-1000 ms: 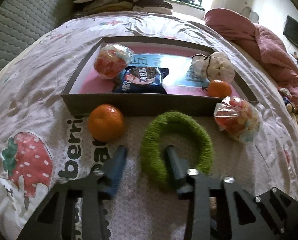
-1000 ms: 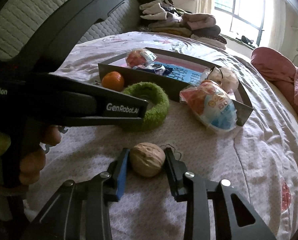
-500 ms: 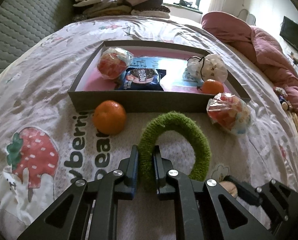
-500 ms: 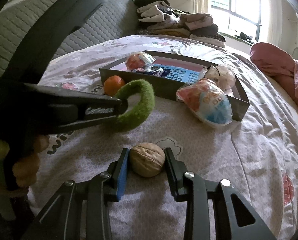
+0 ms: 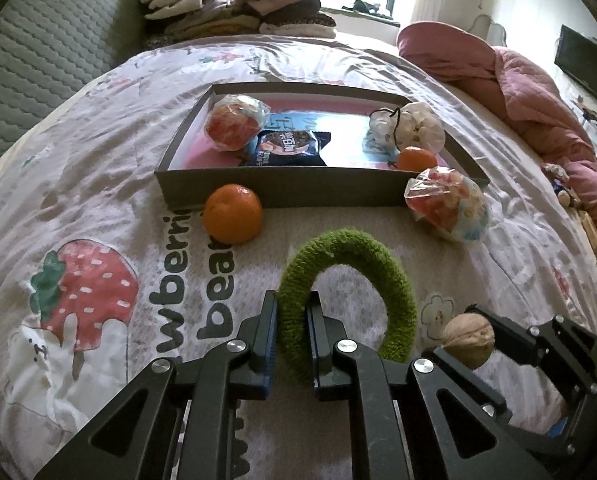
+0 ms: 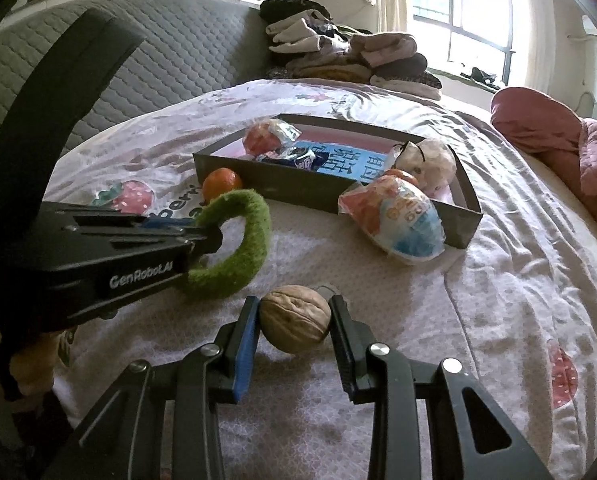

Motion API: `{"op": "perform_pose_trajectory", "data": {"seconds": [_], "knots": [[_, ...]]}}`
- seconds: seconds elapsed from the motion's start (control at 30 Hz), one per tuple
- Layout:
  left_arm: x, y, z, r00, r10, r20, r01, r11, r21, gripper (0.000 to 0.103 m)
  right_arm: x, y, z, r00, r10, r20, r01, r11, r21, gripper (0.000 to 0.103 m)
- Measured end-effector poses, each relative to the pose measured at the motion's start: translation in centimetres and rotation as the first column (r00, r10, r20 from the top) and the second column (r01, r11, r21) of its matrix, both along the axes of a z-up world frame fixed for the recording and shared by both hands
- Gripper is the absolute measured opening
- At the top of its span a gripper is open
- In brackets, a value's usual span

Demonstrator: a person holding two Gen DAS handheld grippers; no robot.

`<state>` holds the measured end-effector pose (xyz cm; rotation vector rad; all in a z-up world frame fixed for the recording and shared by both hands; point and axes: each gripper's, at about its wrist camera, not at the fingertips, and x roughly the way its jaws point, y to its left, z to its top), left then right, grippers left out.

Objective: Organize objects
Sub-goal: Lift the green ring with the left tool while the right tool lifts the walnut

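The green fuzzy ring (image 5: 344, 296) stands up on edge, pinched tight in the left tongs (image 5: 291, 332), and the right tongs (image 6: 294, 330) squeeze a walnut (image 6: 295, 323) lying sideways.

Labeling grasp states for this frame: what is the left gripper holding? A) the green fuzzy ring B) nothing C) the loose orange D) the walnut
A: the left gripper has its fingers pinched on the near side of the green fuzzy ring; the walnut sits between the right gripper fingers instead, and the loose orange lies untouched beside the tray.
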<state>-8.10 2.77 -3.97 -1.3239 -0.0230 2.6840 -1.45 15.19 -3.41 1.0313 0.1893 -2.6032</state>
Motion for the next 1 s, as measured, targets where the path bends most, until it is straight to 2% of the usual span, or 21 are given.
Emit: {"op": "perform_pose_trajectory", "data": {"seconds": [0.47, 0.57, 1.0], "knots": [[2.0, -0.4, 1.7, 0.999, -0.010, -0.044, 0.010, 1.000, -0.003, 0.013, 0.8, 0.2, 1.4, 1.000, -0.015, -0.028, 0.015, 1.000, -0.005, 0.035], [2.4, -0.6, 2.3, 0.999, -0.012, -0.051, 0.013, 1.000, 0.016, 0.013, 1.0, 0.3, 1.9, 0.999, -0.020, -0.043, 0.020, 1.000, -0.005, 0.035], [4.1, -1.0, 4.8, 0.992, -0.002, -0.128, 0.003, 1.000, 0.007, 0.013, 1.8, 0.5, 4.2, 0.995, -0.038, -0.096, 0.037, 0.999, -0.011, 0.035]]}}
